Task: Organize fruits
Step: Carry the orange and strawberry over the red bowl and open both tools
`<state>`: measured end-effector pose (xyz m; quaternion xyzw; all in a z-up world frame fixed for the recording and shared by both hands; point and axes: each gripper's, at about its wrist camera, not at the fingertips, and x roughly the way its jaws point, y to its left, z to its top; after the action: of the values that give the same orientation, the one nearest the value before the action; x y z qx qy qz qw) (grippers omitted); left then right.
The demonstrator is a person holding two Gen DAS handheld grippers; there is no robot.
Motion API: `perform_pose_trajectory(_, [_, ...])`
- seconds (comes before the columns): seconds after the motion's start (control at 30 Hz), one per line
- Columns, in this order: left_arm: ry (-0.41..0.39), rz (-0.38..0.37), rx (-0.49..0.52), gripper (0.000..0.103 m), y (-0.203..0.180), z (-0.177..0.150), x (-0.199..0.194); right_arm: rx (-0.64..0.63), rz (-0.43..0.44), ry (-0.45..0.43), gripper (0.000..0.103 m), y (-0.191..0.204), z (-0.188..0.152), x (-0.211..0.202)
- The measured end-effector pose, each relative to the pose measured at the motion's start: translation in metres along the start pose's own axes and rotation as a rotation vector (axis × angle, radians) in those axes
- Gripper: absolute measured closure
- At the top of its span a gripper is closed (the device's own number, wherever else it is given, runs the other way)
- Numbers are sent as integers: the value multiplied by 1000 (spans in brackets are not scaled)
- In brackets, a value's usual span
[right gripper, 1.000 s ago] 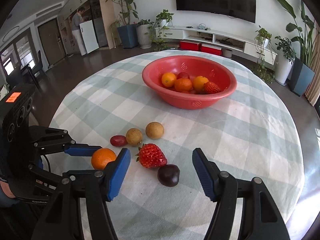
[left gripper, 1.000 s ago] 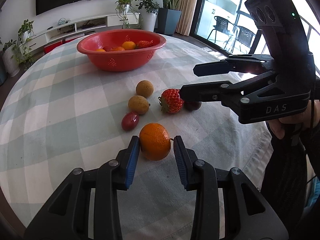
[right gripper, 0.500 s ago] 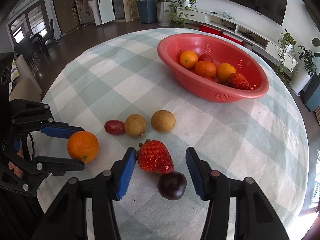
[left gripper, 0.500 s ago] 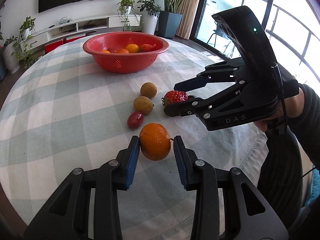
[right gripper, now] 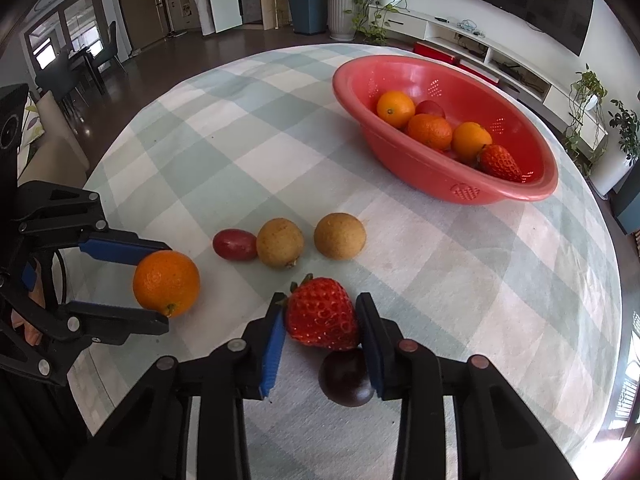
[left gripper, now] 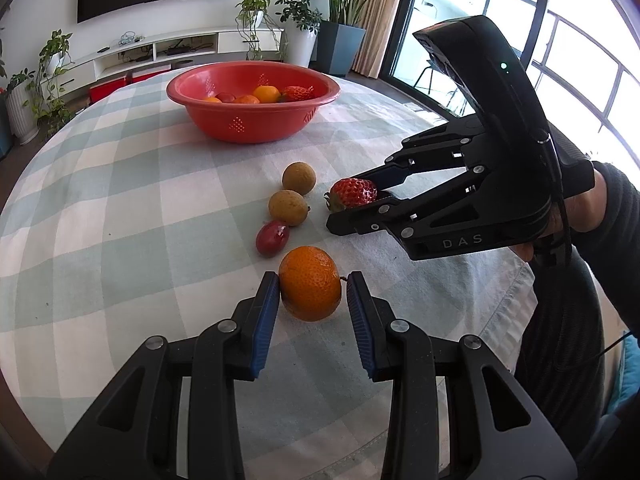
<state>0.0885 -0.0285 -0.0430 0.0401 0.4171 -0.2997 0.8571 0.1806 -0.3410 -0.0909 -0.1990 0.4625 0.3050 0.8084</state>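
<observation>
My left gripper is shut on an orange low over the checked tablecloth; in the right wrist view the orange sits between the left gripper's fingers. My right gripper has its jaws closing, with its blue pads against both sides of a red strawberry. A dark round fruit lies just behind the strawberry, by the right finger. The red bowl stands at the far side with oranges, a strawberry and a red fruit inside.
Two brown round fruits and a small red fruit lie on the round table between the grippers and the bowl. The table's edge runs close under both grippers. Plants, a TV shelf and windows surround the room.
My right gripper came down over the strawberry, rolled a little, and narrowed its jaws onto it. The left gripper with the orange kept still.
</observation>
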Motion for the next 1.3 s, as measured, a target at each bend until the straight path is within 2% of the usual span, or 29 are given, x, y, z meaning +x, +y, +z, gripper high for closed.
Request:
perform_pose_trajectory(0.53, [-17, 1, -12, 70, 3, 2, -4, 25, 11, -51, 66, -1, 5, -17])
perform_pose_trajectory(0.77, [-52, 15, -21, 70, 14, 14, -16, 62, 9, -126, 66, -14, 13, -47])
perform_pose_trajectory(1.03, [-131, 51, 24, 70, 28, 68, -33, 124, -57, -208, 66, -48, 36, -78])
perform_pose_trajectory(1.3, [-160, 79, 57, 70, 51, 142, -19, 176, -105, -260, 66, -77, 73, -81])
